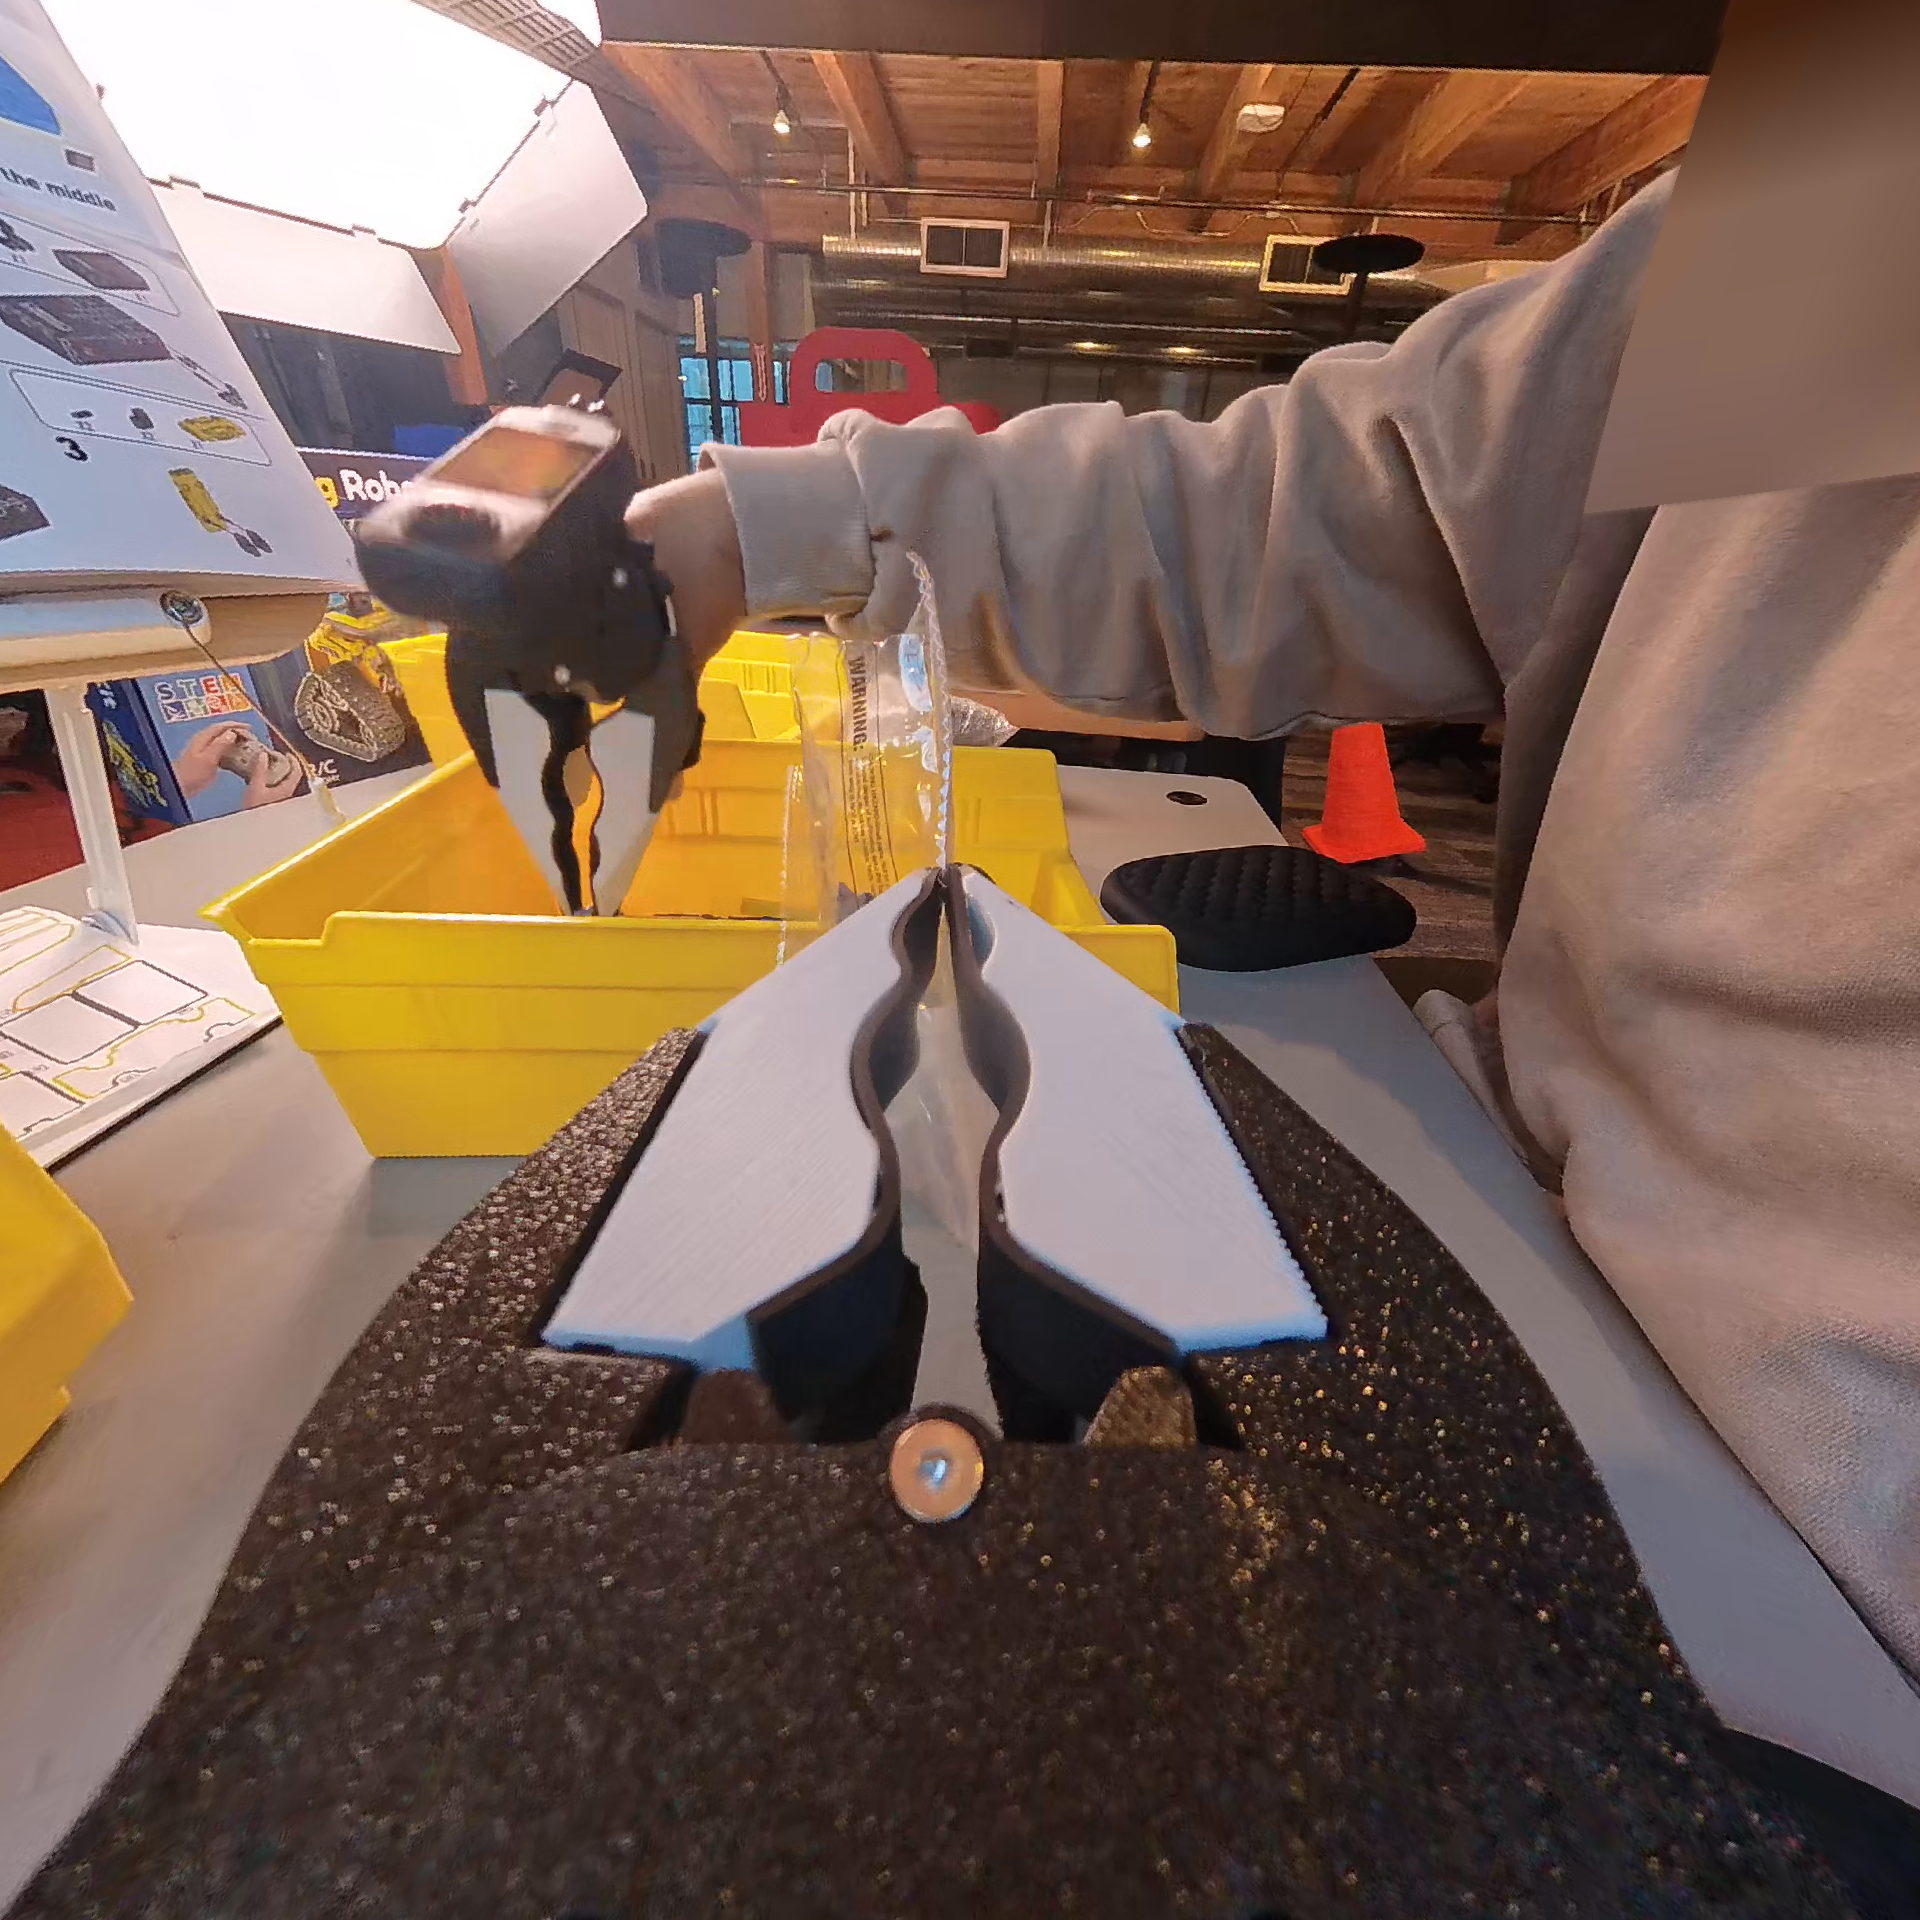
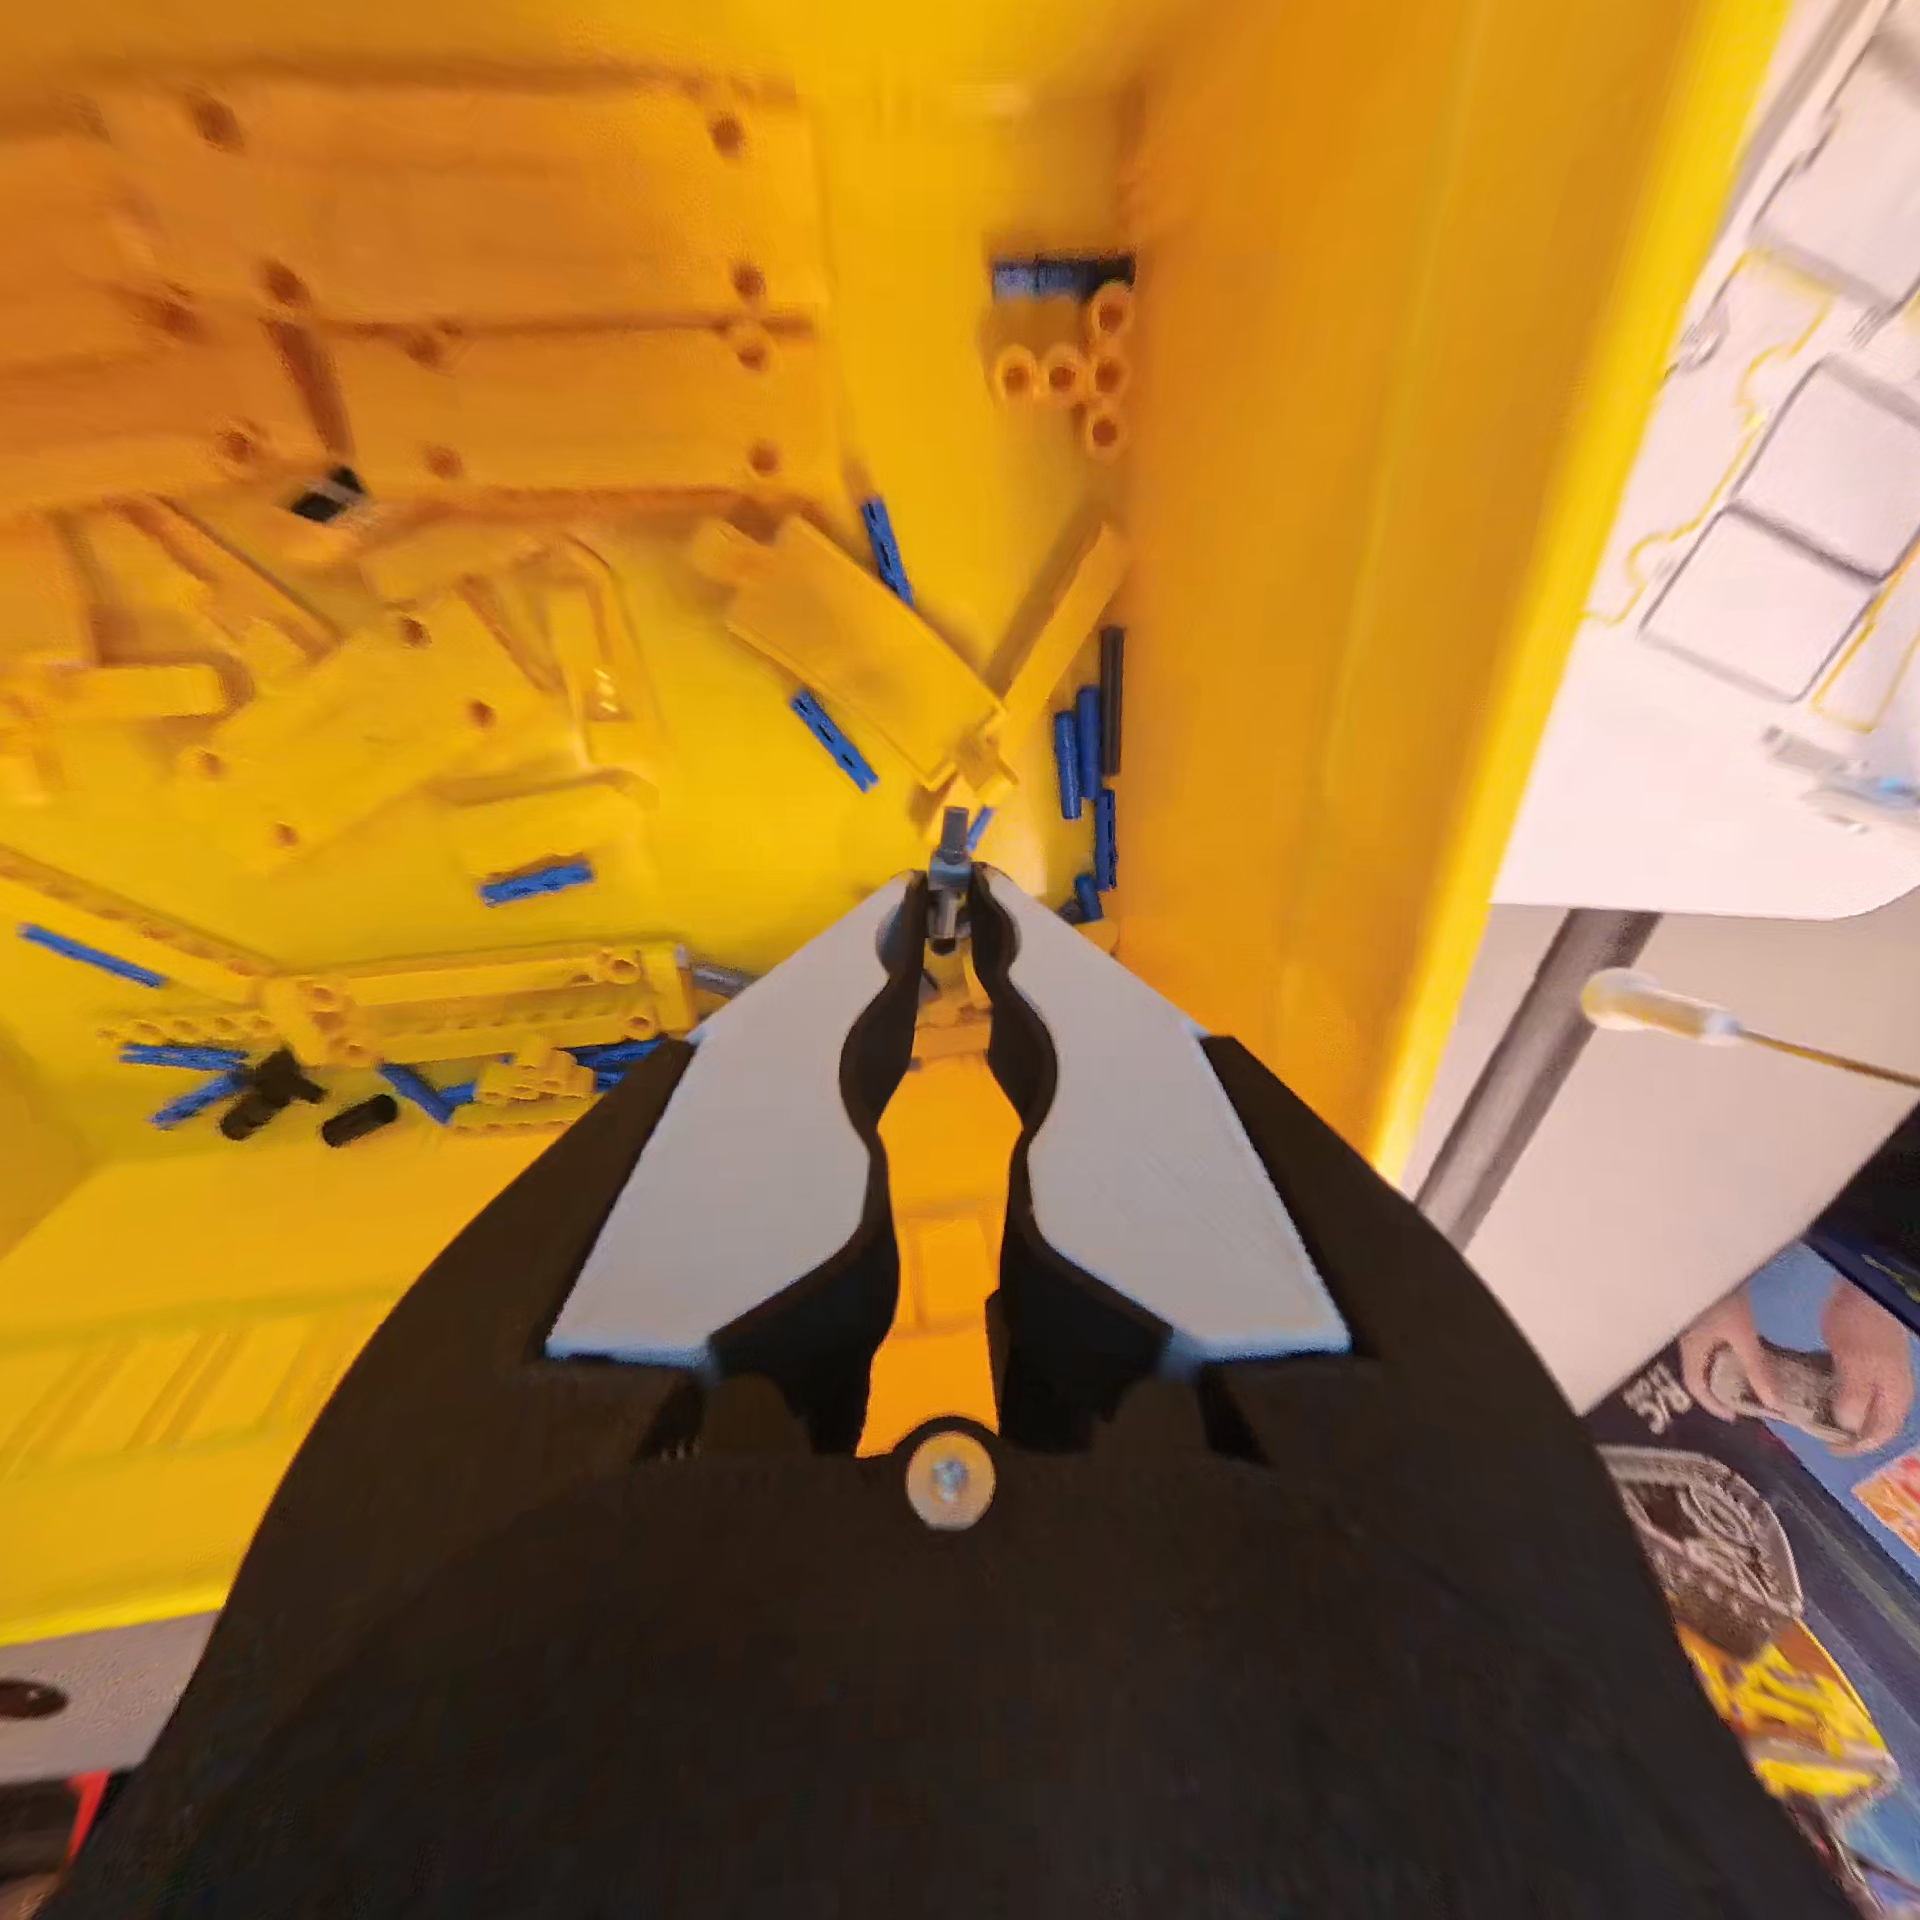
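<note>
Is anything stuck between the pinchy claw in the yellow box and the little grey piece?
No. The right gripper is already shut on the small grey pin, fingertips touching it, nothing between. Loose blue pins lie just beyond on the yellow bin floor, near its wall.

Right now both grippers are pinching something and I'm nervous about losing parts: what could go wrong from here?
1. The small grey pin sits only at the right gripper tips; it could slip into the loose parts in the yellow bin.
2. The left gripper pinches only the clear plastic bag edge; the bag could slide out.
</note>
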A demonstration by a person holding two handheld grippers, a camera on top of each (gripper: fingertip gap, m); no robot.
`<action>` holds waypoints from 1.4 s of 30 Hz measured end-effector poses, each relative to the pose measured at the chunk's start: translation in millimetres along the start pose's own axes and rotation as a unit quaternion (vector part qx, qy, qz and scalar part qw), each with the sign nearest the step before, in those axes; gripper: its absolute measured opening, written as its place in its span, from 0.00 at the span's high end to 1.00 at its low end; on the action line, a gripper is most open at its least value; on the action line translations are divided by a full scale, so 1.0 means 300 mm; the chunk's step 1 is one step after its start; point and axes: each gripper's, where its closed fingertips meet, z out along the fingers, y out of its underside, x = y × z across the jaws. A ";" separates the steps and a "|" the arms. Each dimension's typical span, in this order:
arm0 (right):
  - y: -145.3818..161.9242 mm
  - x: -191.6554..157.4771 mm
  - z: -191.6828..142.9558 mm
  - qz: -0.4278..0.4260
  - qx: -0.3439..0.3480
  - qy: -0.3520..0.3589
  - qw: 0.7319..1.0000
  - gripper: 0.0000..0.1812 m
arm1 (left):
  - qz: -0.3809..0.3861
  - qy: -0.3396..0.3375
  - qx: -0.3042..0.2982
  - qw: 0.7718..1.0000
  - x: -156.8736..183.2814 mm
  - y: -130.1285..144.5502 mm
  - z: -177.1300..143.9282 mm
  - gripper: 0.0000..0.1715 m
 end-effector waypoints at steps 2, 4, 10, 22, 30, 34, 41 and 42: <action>-0.114 -0.048 -0.126 -0.005 0.103 -0.016 0.995 0.96 | -0.002 0.000 0.001 1.000 -0.003 0.002 0.000 1.00; -0.256 -0.138 -0.291 -0.026 0.231 -0.052 0.971 0.96 | -0.004 0.000 0.000 1.000 -0.005 0.006 0.002 1.00; -0.477 -0.397 -0.518 -0.111 0.380 -0.112 0.911 0.96 | -0.002 0.000 0.000 1.000 0.002 0.007 0.010 1.00; 0.020 -0.045 -0.129 0.018 -0.027 0.060 0.998 0.91 | 0.003 0.001 -0.001 1.000 0.009 -0.001 0.012 1.00; 0.155 -0.022 0.050 -0.060 -0.202 0.039 0.977 0.92 | 0.004 -0.005 0.002 1.000 0.004 -0.009 0.001 1.00; 0.151 -0.039 0.068 -0.070 -0.191 0.019 0.979 0.93 | 0.003 -0.005 0.005 1.000 0.001 -0.013 -0.004 1.00; 0.155 -0.077 0.075 -0.097 -0.154 -0.016 0.983 0.91 | 0.001 -0.002 0.002 1.000 0.002 -0.007 -0.001 1.00; 0.145 -0.083 0.073 -0.099 -0.142 -0.021 0.985 0.91 | 0.001 -0.003 0.002 1.000 0.002 -0.006 -0.001 1.00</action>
